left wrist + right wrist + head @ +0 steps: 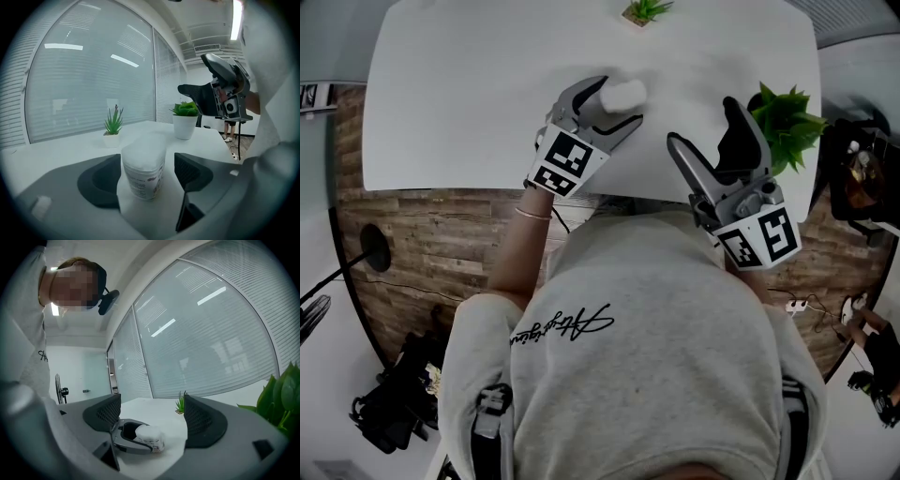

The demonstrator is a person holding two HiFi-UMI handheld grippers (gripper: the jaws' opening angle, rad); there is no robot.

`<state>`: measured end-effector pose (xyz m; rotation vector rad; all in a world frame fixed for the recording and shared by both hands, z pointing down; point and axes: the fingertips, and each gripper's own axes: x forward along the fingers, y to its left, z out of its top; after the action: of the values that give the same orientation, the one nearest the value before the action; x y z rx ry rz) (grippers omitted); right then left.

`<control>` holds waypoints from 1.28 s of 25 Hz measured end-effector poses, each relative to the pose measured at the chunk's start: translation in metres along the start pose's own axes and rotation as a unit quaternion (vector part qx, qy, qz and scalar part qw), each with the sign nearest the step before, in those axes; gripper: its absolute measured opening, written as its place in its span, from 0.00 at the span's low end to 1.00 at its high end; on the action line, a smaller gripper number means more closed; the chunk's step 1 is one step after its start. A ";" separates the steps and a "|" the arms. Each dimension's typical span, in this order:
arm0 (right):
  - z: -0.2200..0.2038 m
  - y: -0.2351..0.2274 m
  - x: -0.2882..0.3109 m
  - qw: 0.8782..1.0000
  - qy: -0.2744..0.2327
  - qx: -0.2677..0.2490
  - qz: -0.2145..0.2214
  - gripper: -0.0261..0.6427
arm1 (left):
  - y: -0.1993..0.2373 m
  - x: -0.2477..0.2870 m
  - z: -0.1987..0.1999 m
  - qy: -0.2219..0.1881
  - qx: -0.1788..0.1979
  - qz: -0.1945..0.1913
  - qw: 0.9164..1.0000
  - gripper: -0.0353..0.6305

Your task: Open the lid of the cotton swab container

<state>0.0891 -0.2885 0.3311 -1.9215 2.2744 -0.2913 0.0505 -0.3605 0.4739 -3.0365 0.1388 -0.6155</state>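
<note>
A small, round white plastic cotton swab container (143,164) stands upright on the white table (469,94) with its lid on. It sits between the spread jaws of the left gripper (621,98): the left jaw is at its side and a gap shows at the right jaw, so it is unclamped. Its paper label carries dark print too small to read. In the head view the right gripper (152,417) hangs at four o'clock from the container, jaws wide and empty. A leafy green plant in a white pot (783,122) is at three o'clock, and a small spiky potted plant (645,9) at twelve. Dark cursive lettering crosses the person's grey sweatshirt (656,328), illegible.
</note>
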 end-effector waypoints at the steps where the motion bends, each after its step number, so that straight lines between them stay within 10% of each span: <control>1: 0.000 0.000 0.000 1.000 0.000 0.000 -0.001 0.65 | -0.001 0.002 0.000 0.003 0.000 -0.005 1.000 0.57; 32: -0.003 0.006 -0.002 1.000 0.006 0.006 0.001 0.64 | -0.002 0.012 -0.006 0.035 -0.013 -0.022 0.999 0.43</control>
<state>0.0831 -0.2850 0.3324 -1.9177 2.2763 -0.3172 0.0589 -0.3599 0.4844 -3.0516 0.0828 -0.7306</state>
